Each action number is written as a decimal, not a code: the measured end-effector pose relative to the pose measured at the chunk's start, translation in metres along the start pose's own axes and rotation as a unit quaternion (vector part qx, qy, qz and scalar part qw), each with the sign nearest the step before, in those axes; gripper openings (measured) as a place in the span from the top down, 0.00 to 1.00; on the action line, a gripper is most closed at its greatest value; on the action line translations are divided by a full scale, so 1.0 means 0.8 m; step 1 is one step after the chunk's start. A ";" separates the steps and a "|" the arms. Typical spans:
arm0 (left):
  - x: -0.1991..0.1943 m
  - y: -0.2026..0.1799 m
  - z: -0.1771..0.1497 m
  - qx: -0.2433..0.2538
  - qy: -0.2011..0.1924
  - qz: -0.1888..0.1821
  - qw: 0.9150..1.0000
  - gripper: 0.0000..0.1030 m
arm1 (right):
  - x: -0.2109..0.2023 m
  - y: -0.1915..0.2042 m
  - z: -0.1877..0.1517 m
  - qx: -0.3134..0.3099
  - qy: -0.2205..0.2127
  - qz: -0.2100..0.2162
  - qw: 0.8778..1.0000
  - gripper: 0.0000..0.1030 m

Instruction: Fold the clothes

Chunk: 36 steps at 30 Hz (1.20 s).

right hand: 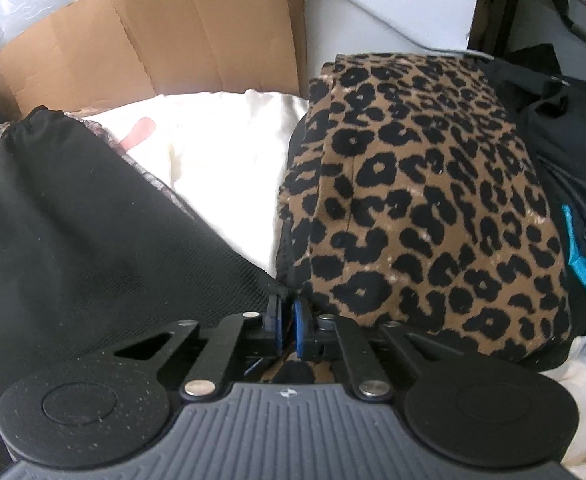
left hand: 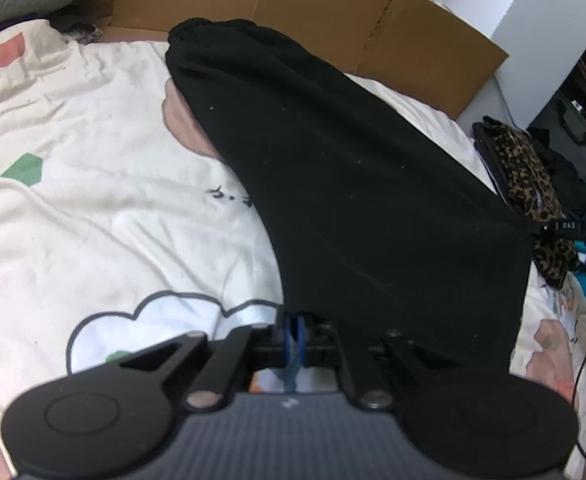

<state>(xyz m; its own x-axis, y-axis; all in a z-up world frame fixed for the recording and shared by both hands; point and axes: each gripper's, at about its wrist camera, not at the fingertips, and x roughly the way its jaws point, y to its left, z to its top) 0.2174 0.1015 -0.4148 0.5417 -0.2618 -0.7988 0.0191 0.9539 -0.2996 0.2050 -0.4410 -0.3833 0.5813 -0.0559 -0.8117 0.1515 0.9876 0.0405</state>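
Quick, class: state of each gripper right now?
Left gripper: closed on the black garment.
Right gripper: closed on the black garment's corner.
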 end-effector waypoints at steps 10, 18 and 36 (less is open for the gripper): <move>0.006 0.005 -0.002 -0.006 0.008 0.000 1.000 0.97 | 0.013 0.001 -0.001 -0.016 0.001 -0.010 1.000 0.97; 0.001 -0.005 -0.007 0.053 0.007 0.024 0.998 0.99 | 0.012 0.008 -0.001 -0.040 -0.001 -0.025 0.999 0.96; -0.030 -0.006 0.021 -0.003 -0.029 -0.034 0.999 0.83 | -0.048 0.043 0.011 -0.049 -0.026 0.019 0.998 0.67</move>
<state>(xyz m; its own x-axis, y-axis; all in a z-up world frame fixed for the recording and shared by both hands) 0.2185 0.1055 -0.3853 0.5867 -0.3163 -0.7455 0.0524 0.9335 -0.3548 0.1949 -0.4058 -0.3455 0.6268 -0.0231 -0.7788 0.0511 0.9986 0.0115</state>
